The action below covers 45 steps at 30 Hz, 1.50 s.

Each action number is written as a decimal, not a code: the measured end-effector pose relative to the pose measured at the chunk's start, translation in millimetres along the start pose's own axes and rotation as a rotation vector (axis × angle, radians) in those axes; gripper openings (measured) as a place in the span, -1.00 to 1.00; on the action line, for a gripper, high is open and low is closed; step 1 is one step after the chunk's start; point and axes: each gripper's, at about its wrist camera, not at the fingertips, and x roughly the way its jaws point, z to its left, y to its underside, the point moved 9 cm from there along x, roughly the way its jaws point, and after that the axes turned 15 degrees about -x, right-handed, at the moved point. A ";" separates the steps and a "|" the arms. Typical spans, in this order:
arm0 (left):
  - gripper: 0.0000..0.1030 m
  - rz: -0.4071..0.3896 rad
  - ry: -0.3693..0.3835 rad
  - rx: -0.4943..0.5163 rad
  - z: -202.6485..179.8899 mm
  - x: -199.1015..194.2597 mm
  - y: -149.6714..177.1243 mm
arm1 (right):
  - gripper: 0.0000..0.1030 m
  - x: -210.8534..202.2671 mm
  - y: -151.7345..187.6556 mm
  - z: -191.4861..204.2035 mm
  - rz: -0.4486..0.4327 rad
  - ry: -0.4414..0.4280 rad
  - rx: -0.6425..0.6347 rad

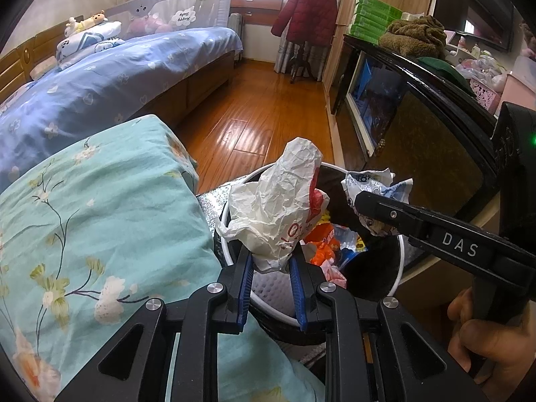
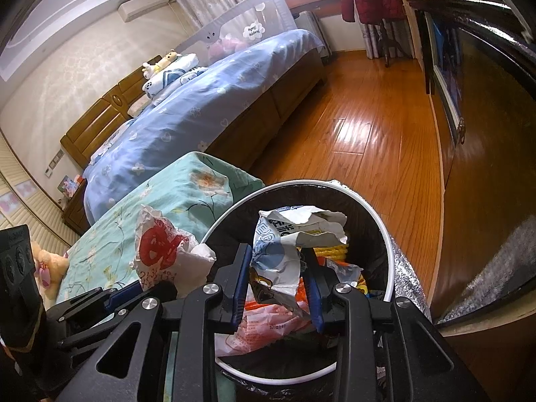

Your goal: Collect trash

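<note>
Two pairs of black tongs with blue pads, each clamped on a piece of crumpled trash above a round bin (image 1: 398,268) with a white rim and a dark liner. The left tongs (image 1: 271,268) grip the narrow lower end of a white paper bag (image 1: 278,201) with red print; the paper is heavily creased, and its long axis rises from the pads and away, ending in a blunt rounded tip over the near-left rim. The right tongs (image 2: 279,268) pinch a torn, glossy wrapper (image 2: 284,244) printed in blue and white, its ragged upper edge spreading sideways above the pads over the bin's opening. Both pairs stand only narrowly apart, pads pressed against the paper. Inside the bin lie orange and yellow wrappers (image 2: 268,328). A turquoise floral cover (image 1: 100,234), soft and wrinkled, lies just left of the bin; the polished wooden floor (image 2: 368,134) lies beyond.
</note>
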 end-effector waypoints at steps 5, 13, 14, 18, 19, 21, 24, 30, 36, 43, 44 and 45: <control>-0.61 0.002 0.001 0.002 -0.3 0.9 -0.1 | -0.37 3.3 0.3 0.4 0.009 0.001 -0.003; -0.54 0.011 -0.004 -0.001 0.5 3.7 -1.5 | -0.25 4.5 1.6 -0.2 0.016 0.004 0.007; -0.51 0.013 -0.002 0.000 -0.9 3.6 -2.3 | -0.19 4.2 2.2 -1.2 0.018 0.004 0.011; -0.26 0.005 -0.004 0.008 -3.2 -0.1 -3.2 | 0.07 1.0 3.7 -2.5 0.019 0.002 0.023; -0.18 -0.004 -0.006 0.010 -2.9 -3.2 -3.3 | 0.07 0.2 3.1 -3.2 0.018 0.004 0.024; -0.13 -0.017 -0.007 0.014 -1.4 -7.5 -2.7 | 0.07 -3.7 3.8 -2.7 0.014 0.006 0.026; -0.13 -0.031 -0.010 0.012 5.6 -17.4 1.1 | 0.10 -10.0 2.9 -1.3 0.003 0.010 0.031; -0.03 -0.071 -0.013 -0.040 29.7 -48.7 16.3 | 0.35 -24.8 6.8 13.0 -0.024 0.009 0.023; 0.03 -0.134 -0.041 -0.116 65.6 -92.7 40.7 | 0.57 -46.8 17.2 43.8 -0.085 -0.029 0.045; 0.08 -0.207 -0.084 -0.183 103.2 -147.4 67.3 | 0.75 -65.5 24.0 93.4 -0.158 -0.051 -0.023; 0.10 -0.222 -0.092 -0.185 105.7 -155.3 70.8 | 0.76 -66.6 24.6 97.9 -0.164 -0.050 -0.031; 0.13 -0.236 -0.101 -0.185 107.7 -162.5 74.3 | 0.77 -67.9 25.5 103.3 -0.170 -0.051 -0.041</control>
